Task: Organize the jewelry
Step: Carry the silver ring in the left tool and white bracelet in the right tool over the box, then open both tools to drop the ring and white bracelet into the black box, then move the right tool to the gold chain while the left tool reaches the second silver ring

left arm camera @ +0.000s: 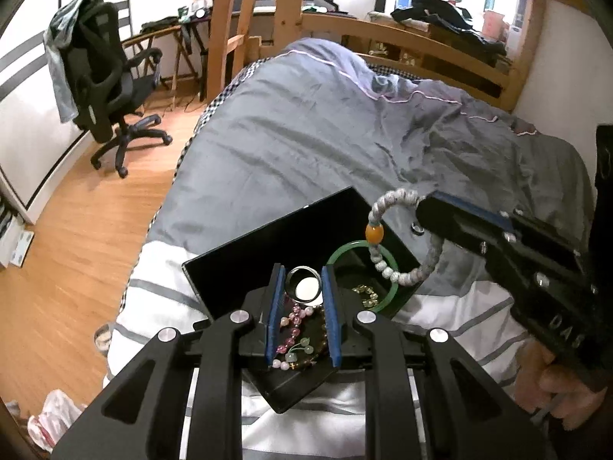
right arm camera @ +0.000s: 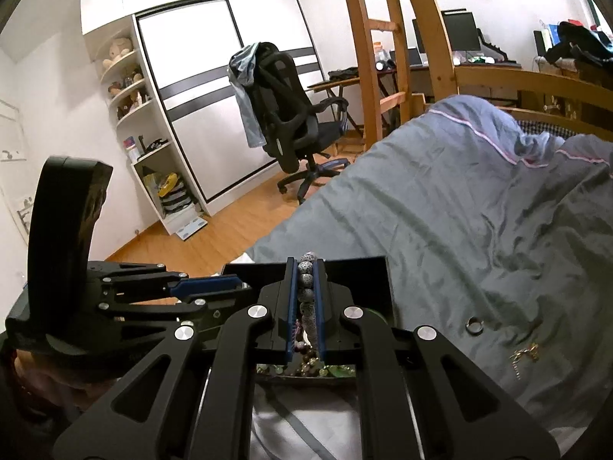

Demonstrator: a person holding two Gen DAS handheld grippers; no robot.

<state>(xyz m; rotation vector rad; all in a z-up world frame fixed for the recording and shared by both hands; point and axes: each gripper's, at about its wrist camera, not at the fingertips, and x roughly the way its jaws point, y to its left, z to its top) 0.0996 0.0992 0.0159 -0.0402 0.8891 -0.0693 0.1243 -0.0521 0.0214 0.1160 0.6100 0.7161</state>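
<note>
Jewelry lies mostly in the black tray [left arm camera: 230,264] on the grey bedspread [left arm camera: 306,134]. Over the tray's far corner the right gripper [right arm camera: 306,299] is pressed together on a grey bead bracelet [left arm camera: 387,268], whose loop with its orange bead [left arm camera: 374,233] hangs down across the green bangle [left arm camera: 387,299] in the tray. Above the tray's near end the left gripper [left arm camera: 302,314] has its jaws spread, with a dark ring [left arm camera: 304,288] and pink beads [left arm camera: 293,320] showing between them. Beyond the tray, on the bedspread, rest a silver ring [right arm camera: 474,324] and a gold chain [right arm camera: 525,355].
</note>
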